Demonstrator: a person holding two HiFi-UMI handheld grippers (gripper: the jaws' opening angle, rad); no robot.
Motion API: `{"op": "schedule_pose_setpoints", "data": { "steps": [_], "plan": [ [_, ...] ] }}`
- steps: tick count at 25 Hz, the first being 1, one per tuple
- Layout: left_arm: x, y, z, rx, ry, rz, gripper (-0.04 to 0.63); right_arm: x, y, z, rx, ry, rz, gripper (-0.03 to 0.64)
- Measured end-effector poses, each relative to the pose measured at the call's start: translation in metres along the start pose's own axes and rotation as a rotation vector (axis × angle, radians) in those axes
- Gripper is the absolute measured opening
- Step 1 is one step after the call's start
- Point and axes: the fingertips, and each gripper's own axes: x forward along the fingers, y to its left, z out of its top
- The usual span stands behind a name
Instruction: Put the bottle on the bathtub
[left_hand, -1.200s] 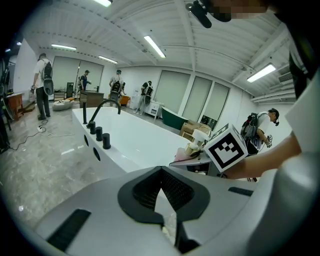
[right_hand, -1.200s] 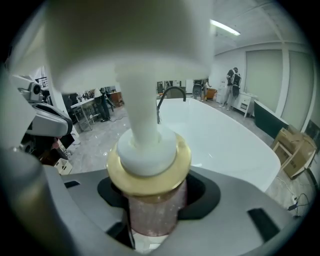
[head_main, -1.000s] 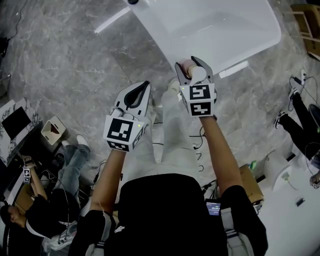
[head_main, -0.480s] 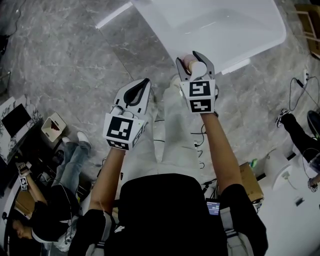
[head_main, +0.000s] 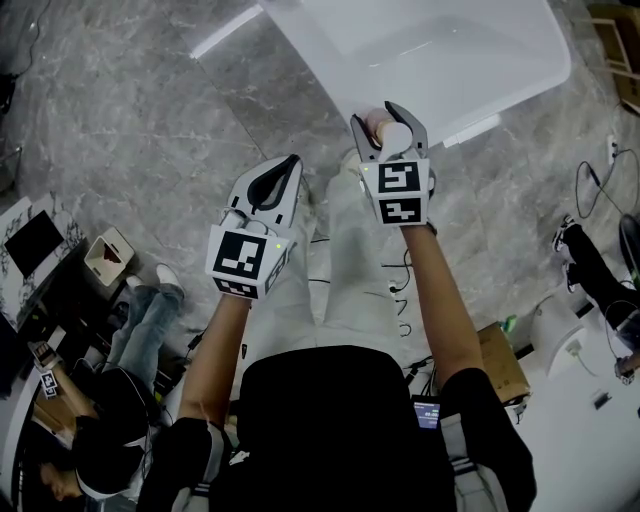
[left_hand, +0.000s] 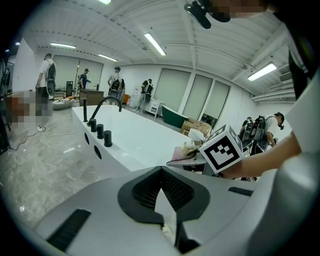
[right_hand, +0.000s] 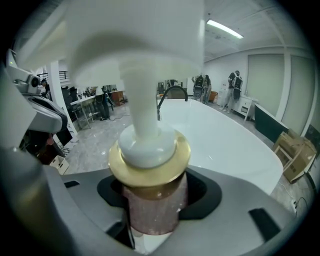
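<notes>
The bottle (right_hand: 152, 202) has a pink glittery body, a gold collar and a white pump head (head_main: 396, 141). My right gripper (head_main: 380, 120) is shut on it and holds it upright just short of the near rim of the white bathtub (head_main: 430, 50). In the right gripper view the bottle fills the middle, with the bathtub (right_hand: 225, 140) stretching away behind it. My left gripper (head_main: 290, 163) hangs lower and to the left over the floor, shut with nothing in it. From the left gripper view, the bottle (left_hand: 194, 138) shows beside the right gripper's marker cube.
A black faucet (right_hand: 170, 95) and black knobs (left_hand: 100, 132) stand on the tub's far left rim. Grey marble floor (head_main: 120, 120) surrounds the tub. People sit or stand at the left (head_main: 150, 300) and right (head_main: 590, 260); cables and boxes lie nearby.
The right gripper with the bottle has edged a little closer to the tub's rim. The left gripper has barely moved. People at the edges have shifted.
</notes>
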Motion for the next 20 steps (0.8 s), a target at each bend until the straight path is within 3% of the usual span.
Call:
{"op": "schedule_pose_setpoints", "data": {
  "steps": [20],
  "plan": [
    [-0.021,-0.008,0.040,0.047,-0.047,-0.015,0.014,-0.046,0.010,-0.005,0.044,0.043,0.020,0.256]
  ]
}}
